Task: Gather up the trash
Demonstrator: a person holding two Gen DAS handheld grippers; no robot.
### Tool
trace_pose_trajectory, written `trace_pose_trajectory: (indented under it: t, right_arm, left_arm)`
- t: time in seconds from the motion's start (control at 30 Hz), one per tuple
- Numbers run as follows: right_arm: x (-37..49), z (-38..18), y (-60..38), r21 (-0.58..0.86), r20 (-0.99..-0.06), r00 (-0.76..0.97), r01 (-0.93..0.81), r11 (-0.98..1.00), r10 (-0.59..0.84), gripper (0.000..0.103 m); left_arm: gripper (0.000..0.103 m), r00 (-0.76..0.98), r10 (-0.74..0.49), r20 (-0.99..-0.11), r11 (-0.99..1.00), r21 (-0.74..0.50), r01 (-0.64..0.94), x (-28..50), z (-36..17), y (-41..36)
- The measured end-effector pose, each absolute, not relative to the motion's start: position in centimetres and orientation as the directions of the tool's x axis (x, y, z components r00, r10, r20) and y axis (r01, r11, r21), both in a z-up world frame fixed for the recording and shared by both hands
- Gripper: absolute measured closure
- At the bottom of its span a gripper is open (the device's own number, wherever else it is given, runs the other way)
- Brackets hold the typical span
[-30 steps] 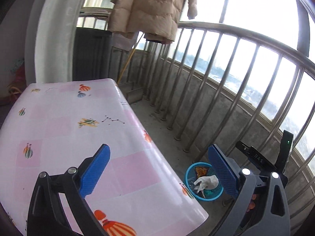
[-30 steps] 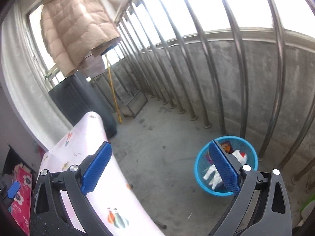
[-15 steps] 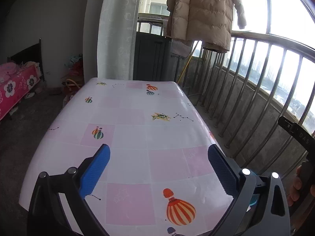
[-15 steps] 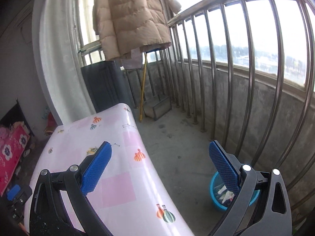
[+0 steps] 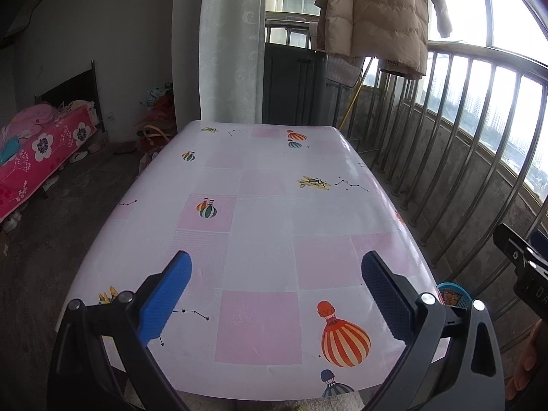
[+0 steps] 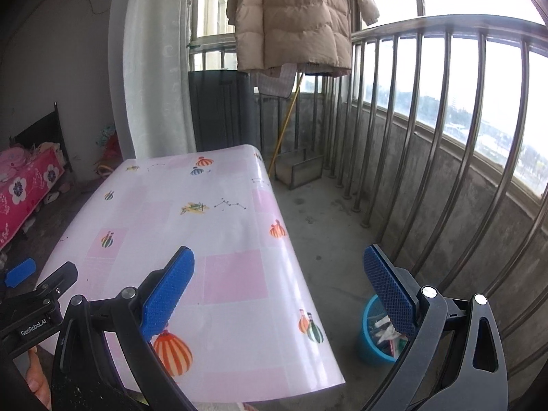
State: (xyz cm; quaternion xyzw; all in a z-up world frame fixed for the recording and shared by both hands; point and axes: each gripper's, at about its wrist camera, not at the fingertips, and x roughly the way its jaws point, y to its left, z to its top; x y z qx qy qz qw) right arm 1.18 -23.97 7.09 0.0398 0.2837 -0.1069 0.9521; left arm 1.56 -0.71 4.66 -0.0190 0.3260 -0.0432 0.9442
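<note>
Trash, left view: we see only a sliver of the blue basket (image 5: 453, 294) past the table (image 5: 267, 212) edge, by the railing (image 5: 479, 157).
Left gripper (image 5: 275, 287): we hold it spread wide, nothing between the pads, above the tablecloth.
Trash, right view: we see wrappers (image 6: 383, 330) lying inside the basket (image 6: 368, 339) on the floor beside the table (image 6: 205, 226).
Right gripper (image 6: 279, 282): we keep its pads apart, empty.

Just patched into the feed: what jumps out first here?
A table in a pink balloon-print cloth fills the middle, nothing lying on it. A tan puffer coat hangs above the balcony railing beyond it. A blue trash basket, already holding scraps, stands on the floor right of the table.
</note>
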Motion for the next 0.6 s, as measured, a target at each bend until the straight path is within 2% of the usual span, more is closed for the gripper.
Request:
trace_pose_trajectory:
  t: [0.23,0.6]
  right_arm:
    - [0.6,6.7,-23.9,-0.006,-0.576,0.793,0.236,0.972,-0.196,0.008]
    - [-0.7,3.7,-24.5,-0.061,-0.699,0.675,0.272,0.960,-0.236,0.008]
  left_arm:
    - [0.006,0.750,-0.110,-0.652,0.994,-0.074,0.081,1.1,3.8,-1.6]
    - [0.006,0.666,-0.118,-0.736,0.993,-0.071,0.097,1.6,1.2,-2.8]
